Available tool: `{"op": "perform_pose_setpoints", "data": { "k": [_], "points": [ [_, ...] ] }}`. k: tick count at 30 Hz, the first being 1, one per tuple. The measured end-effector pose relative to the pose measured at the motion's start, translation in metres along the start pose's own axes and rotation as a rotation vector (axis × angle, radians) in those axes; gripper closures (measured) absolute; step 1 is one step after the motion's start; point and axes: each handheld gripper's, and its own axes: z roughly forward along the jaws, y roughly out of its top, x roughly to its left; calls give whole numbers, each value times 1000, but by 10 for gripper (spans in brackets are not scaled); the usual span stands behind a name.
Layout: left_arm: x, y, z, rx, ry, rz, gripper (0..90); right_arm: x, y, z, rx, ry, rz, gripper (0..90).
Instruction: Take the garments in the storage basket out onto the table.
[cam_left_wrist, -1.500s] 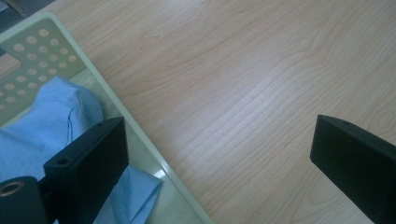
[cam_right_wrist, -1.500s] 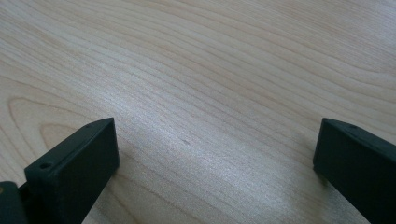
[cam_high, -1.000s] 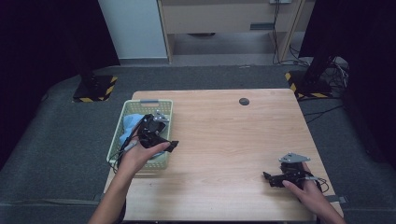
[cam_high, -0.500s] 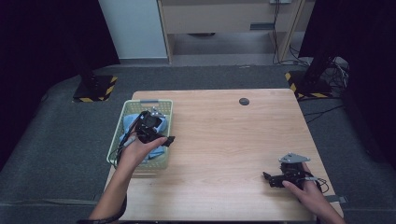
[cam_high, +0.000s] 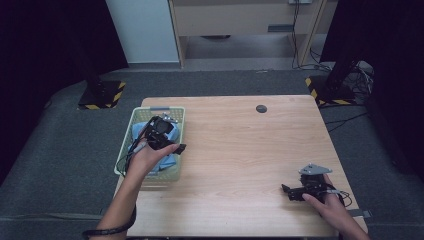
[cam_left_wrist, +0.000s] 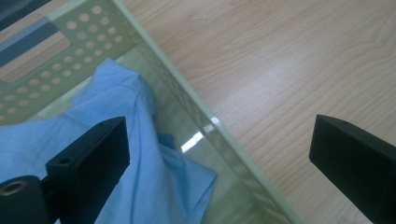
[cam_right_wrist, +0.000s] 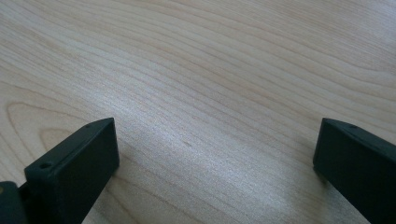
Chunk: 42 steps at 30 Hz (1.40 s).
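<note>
Cloth (cam_left_wrist: 116, 140), blue and rumpled, lies in the pale green basket (cam_high: 176, 117) right under my left gripper (cam_high: 172, 145), which I see hovering above the basket's near-right part in the high view. In the left gripper view my jaws stand wide apart with nothing between them: one jaw hangs over the cloth, the other out past the basket's perforated wall (cam_left_wrist: 219, 135), over bare wood. The wall runs slantwise between the two jaws, so I straddle the rim. The cloth's folded edge sits just beside the first jaw and does not touch it, as far as I can tell.

Ahead of that gripper and well off toward the far side of the table (cam_high: 240, 150), a small dark round mark (cam_high: 261, 108) shows on the wood.

My right gripper (cam_high: 292, 192) is well apart from the basket, low over the near-right part of the table with the hand (cam_high: 327, 205) behind it. In the right gripper view its jaws are spread wide too, empty, with only wood grain (cam_right_wrist: 210, 93) below and between them.
</note>
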Motion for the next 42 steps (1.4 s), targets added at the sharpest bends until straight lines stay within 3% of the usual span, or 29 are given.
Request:
{"op": "perform_pose_setpoints", "data": {
  "k": [20,33,42],
  "points": [
    [30,-9,-7,-37,24,-42,46,-2,0,1,0,13,-12,5],
    [51,-15,7,3,30,-73,45,-1,0,0,0,12,-11,5],
    [58,-11,2,-11,47,-88,40,-1,0,0,0,10,-11,5]
  ]
}}
